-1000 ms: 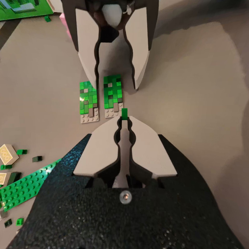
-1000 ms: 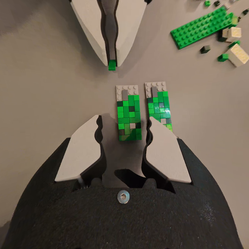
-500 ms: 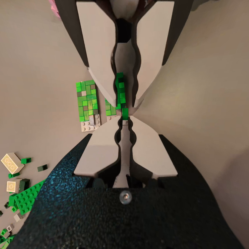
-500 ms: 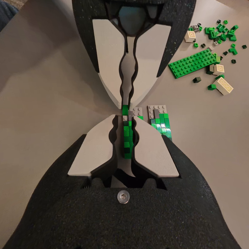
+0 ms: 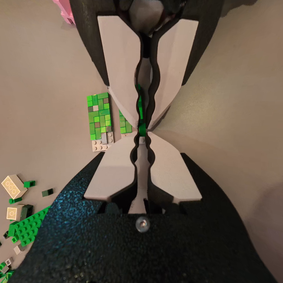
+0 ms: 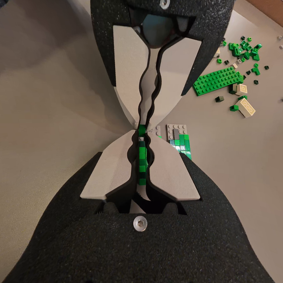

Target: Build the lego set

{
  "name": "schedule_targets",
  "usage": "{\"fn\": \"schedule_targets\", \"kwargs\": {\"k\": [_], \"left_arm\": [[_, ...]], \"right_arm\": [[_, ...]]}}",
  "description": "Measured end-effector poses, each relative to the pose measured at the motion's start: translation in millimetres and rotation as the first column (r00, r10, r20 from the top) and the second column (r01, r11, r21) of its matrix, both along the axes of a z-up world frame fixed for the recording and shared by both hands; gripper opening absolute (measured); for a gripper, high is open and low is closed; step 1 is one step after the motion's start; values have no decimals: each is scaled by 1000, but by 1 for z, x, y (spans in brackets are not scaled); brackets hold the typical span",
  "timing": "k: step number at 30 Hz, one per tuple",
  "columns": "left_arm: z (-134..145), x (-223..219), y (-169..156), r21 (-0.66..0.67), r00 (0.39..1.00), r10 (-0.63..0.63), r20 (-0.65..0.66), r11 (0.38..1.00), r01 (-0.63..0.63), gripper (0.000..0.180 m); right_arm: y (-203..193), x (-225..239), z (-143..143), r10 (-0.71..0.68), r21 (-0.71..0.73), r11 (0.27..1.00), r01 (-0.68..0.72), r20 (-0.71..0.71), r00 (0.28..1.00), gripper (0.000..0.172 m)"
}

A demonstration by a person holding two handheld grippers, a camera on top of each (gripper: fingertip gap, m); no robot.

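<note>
My left gripper [image 5: 143, 135] is shut on a small green tile [image 5: 143, 130]. My right gripper [image 6: 141, 134] meets it tip to tip, and its pads pinch the same green tile [image 6: 141, 129] from the other side. Both hover over the grey studded end of a grey plate covered in green tiles [image 6: 142, 159], which shows mostly through the gap between my right fingers. A second tiled plate [image 6: 179, 137] lies right beside it and shows fully in the left wrist view [image 5: 99, 117]. The right gripper [image 5: 143, 125] fills the top of the left wrist view.
A long green studded plate [image 6: 217, 81] lies at the right with cream bricks [image 6: 245, 107] and a pile of small green pieces [image 6: 245, 50]. The same plate [image 5: 29, 226] and bricks [image 5: 13, 186] show at the lower left. A pink object [image 5: 64, 12] sits at the top left.
My right gripper moved forward over the nearer tiled plate and went from wide open to shut at the green tile. My left gripper brought the tile in to meet it, still shut.
</note>
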State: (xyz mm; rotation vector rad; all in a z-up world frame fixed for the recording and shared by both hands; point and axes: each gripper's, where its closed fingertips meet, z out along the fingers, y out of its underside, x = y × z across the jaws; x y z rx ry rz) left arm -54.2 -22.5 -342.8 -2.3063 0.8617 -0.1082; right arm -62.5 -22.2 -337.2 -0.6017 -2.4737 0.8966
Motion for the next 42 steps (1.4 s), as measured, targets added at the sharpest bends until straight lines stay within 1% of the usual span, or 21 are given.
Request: {"fn": "schedule_targets", "kwargs": {"k": [3,8,11,16,18,21,24,29,31,34,38,42], "left_arm": [[5,0,-1,33,1000,-9,10,999,9,7],[9,-2,-1,23,997,-32,68,999,31,9],[8,-11,0,40,998,5,70,999,-8,17],[8,-16,0,64,983,52,175,996,-64,40],[8,-17,0,80,977,57,208,994,-75,46],[7,-18,1,119,974,45,222,990,-73,43],[2,-23,2,122,977,55,205,989,-81,41],[-2,-25,2,122,975,55,215,989,-83,41],[-3,-25,2,122,975,50,214,989,-78,40],[-4,-23,3,125,977,42,210,990,-69,38],[-4,-26,0,128,976,45,212,989,-73,37],[-1,-31,1,143,967,60,248,985,-97,33]], "right_arm": [[-1,0,4,3,-14,1000,-3,-20,1000,8],[-1,0,8,-3,-17,1000,2,-43,999,8],[5,2,9,-25,-19,1000,24,-49,999,7],[18,5,12,-73,-49,996,71,-47,996,7],[20,5,12,-77,-52,996,74,-42,996,7],[25,5,9,-85,-19,996,85,-39,996,8],[34,8,4,-101,43,994,102,-27,994,8],[38,17,1,-92,23,996,91,42,995,7],[35,16,0,-79,26,997,78,46,996,7],[35,14,-6,-73,64,995,70,53,996,7],[41,12,-4,-99,67,993,96,35,994,7],[54,7,3,-163,45,985,164,-19,986,7]]}}
